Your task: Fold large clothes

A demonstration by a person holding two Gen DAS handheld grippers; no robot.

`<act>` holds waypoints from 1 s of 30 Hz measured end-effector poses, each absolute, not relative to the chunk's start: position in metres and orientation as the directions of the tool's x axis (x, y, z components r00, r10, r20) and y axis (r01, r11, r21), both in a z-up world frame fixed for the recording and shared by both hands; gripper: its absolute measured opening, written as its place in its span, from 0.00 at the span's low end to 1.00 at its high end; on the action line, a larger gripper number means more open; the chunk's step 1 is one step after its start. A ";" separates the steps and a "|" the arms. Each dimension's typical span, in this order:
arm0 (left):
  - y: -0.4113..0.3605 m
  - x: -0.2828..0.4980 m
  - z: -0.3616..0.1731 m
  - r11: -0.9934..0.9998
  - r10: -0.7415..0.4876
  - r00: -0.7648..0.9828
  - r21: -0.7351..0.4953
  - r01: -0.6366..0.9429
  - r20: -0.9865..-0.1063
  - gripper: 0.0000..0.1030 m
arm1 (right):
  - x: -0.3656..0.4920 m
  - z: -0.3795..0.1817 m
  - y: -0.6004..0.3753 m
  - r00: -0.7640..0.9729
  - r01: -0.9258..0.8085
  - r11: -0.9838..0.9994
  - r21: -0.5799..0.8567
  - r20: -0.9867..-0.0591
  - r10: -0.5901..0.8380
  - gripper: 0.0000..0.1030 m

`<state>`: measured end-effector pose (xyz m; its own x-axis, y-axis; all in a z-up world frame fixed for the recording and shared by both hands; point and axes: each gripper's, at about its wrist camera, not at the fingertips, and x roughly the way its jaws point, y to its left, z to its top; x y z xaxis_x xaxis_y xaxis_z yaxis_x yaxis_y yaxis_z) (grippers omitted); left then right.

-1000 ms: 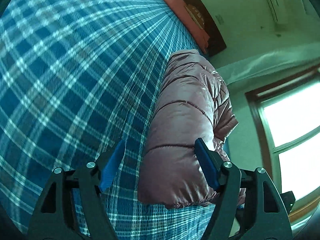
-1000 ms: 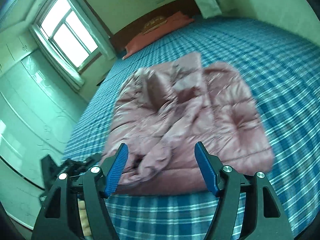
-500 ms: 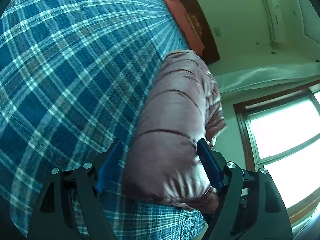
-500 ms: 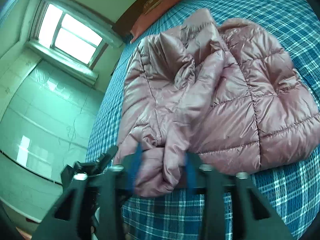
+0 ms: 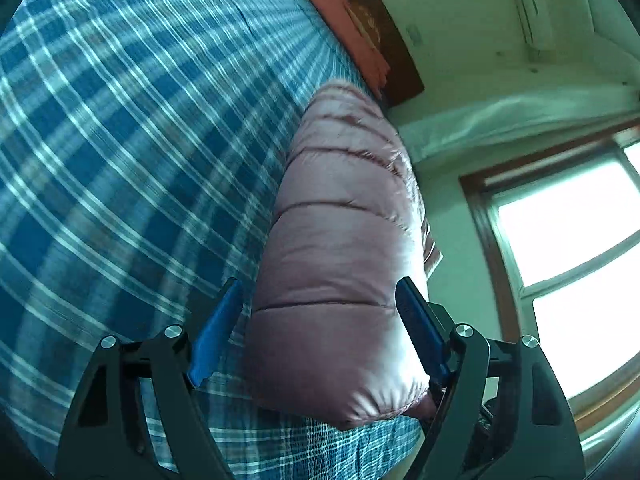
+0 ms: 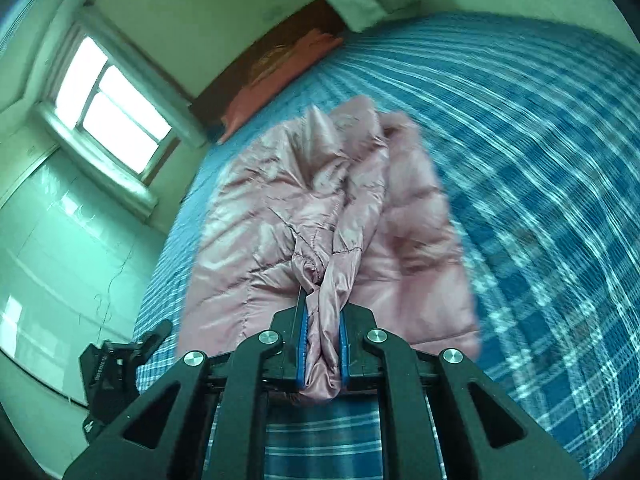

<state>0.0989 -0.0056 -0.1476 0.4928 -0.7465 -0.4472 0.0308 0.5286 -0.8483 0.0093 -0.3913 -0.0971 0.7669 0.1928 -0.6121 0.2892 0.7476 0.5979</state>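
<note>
A pink quilted puffer jacket (image 6: 276, 216) lies crumpled on a bed with a blue plaid cover (image 6: 540, 184). My right gripper (image 6: 322, 344) is shut on the jacket's gathered sleeve cuffs (image 6: 336, 280) at its near edge. In the left wrist view the jacket (image 5: 344, 248) shows edge-on; my left gripper (image 5: 316, 332) is open, with its blue pads on either side of the jacket's puffy near corner, not squeezing it. The left gripper also shows in the right wrist view (image 6: 116, 364) at the bed's left edge.
An orange pillow (image 6: 280, 76) lies against a dark wooden headboard (image 6: 276, 40) at the far end. A bright window (image 6: 112, 108) and pale cabinet doors (image 6: 60, 248) are to the left of the bed. The plaid cover (image 5: 120, 160) spreads wide to the right of the jacket.
My right gripper moved in onto the jacket's sleeve cuffs and closed on them. My left gripper slid closer along the jacket's edge and stayed open around its corner.
</note>
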 end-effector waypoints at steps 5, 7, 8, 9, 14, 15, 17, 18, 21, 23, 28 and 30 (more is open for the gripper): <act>-0.032 0.103 -0.158 0.615 -0.703 0.470 -0.788 0.024 -0.534 0.75 | 0.008 -0.140 -0.408 0.742 0.340 0.694 0.635 -0.634 0.216 0.11; -0.040 0.102 -0.158 0.671 -0.664 0.485 -0.739 0.051 -0.569 0.68 | 0.009 -0.155 -0.412 0.743 0.340 0.671 0.659 -0.625 0.238 0.11; -0.045 0.102 -0.161 0.693 -0.649 0.486 -0.718 0.060 -0.585 0.62 | 0.010 -0.161 -0.415 0.746 0.337 0.660 0.672 -0.618 0.248 0.10; -0.046 0.102 -0.164 0.704 -0.641 0.485 -0.708 0.062 -0.595 0.60 | 0.011 -0.167 -0.417 0.751 0.333 0.644 0.688 -0.607 0.260 0.09; -0.045 0.101 -0.160 0.707 -0.648 0.491 -0.699 0.104 -0.582 0.59 | 0.011 -0.176 -0.429 0.759 0.309 0.571 0.761 -0.559 0.334 0.12; -0.043 0.101 -0.157 0.705 -0.652 0.488 -0.701 0.108 -0.581 0.62 | 0.011 -0.174 -0.430 0.755 0.301 0.560 0.772 -0.552 0.355 0.14; -0.035 0.100 -0.152 0.703 -0.652 0.487 -0.704 0.102 -0.581 0.69 | 0.009 -0.167 -0.434 0.744 0.296 0.558 0.775 -0.554 0.374 0.24; -0.028 0.098 -0.148 0.696 -0.655 0.494 -0.712 0.099 -0.572 0.72 | 0.009 -0.163 -0.436 0.739 0.297 0.566 0.769 -0.560 0.374 0.28; -0.012 0.104 -0.139 0.668 -0.661 0.523 -0.739 0.085 -0.538 0.77 | 0.005 -0.138 -0.441 0.746 0.311 0.616 0.724 -0.587 0.313 0.55; -0.009 0.115 -0.137 0.664 -0.660 0.522 -0.745 0.067 -0.541 0.77 | 0.012 -0.120 -0.446 0.750 0.327 0.661 0.676 -0.611 0.253 0.56; -0.030 0.155 -0.133 0.660 -0.680 0.482 -0.747 0.076 -0.552 0.77 | 0.044 -0.101 -0.451 0.765 0.304 0.697 0.650 -0.603 0.229 0.55; -0.042 0.169 -0.136 0.678 -0.676 0.459 -0.730 0.083 -0.576 0.77 | 0.062 -0.104 -0.453 0.759 0.299 0.699 0.650 -0.606 0.239 0.55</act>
<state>0.1685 -0.0422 -0.1359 0.4589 -0.6763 -0.5762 0.0832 0.6784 -0.7299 0.0617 -0.4530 -0.1038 0.7586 0.2393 -0.6061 0.2989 0.6987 0.6500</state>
